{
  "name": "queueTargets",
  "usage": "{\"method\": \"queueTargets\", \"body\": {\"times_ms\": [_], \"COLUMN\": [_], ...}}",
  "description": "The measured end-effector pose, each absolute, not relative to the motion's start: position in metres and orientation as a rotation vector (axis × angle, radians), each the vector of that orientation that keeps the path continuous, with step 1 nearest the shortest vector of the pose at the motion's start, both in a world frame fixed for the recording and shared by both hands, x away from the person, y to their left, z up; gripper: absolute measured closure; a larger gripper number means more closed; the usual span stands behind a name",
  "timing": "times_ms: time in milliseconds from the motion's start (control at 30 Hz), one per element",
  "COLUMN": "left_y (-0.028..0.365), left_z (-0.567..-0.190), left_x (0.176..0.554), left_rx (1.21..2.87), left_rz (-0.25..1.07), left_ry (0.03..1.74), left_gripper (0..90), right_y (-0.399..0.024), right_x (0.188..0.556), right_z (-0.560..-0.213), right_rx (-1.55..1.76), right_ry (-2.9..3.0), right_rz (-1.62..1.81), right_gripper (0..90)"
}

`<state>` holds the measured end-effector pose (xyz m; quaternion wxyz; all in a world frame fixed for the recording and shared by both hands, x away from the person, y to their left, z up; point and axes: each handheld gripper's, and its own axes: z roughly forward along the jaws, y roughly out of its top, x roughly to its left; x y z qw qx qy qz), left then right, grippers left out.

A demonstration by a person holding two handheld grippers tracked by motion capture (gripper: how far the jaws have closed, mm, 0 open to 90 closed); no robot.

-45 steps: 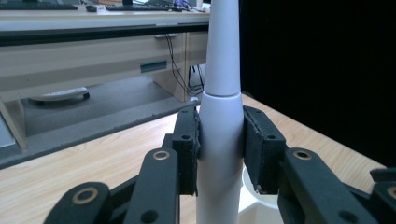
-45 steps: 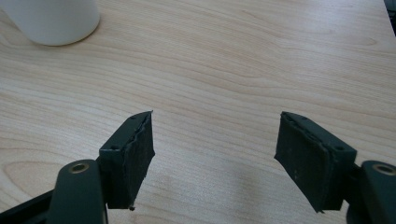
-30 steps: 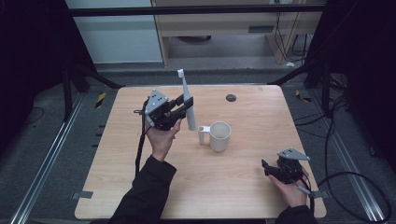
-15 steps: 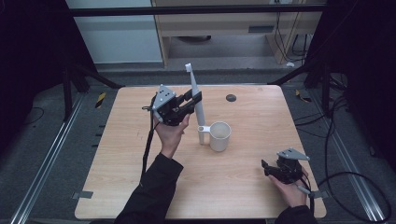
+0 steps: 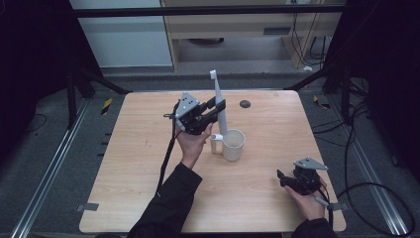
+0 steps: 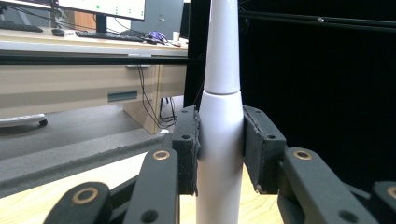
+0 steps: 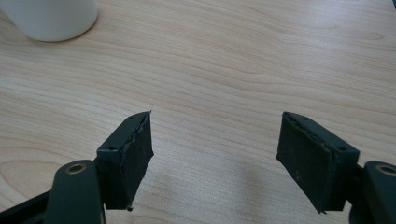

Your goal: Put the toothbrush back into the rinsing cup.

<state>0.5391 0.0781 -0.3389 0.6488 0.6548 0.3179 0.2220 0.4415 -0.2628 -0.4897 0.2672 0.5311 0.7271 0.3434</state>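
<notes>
Toothbrush (image 5: 218,101) upright in left gripper (image 5: 210,111), beside mug (image 5: 233,145).

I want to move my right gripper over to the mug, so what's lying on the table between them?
Nothing: bare wood separates the right gripper from the mug in the high view, and the right gripper view confirms it.

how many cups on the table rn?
1. A white mug stands near the table's middle, just right of the electric toothbrush that the left gripper holds upright beside it. Its base also shows in the right gripper view.
</notes>
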Motion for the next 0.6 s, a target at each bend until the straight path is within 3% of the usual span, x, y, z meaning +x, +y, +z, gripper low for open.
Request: {"method": "queueTargets", "body": {"times_ms": [600], "left_y": [0.054], "left_z": [-0.357], "left_x": [0.546], "left_rx": [1.551], "left_rz": [0.476], "left_ry": [0.706], "left_gripper": [67.1], "right_y": [-0.263], "right_x": [0.442], "right_z": [-0.490], "right_rx": [1.436], "right_ry": [1.963], "right_rz": [0.924], "right_gripper": [26.4]}}
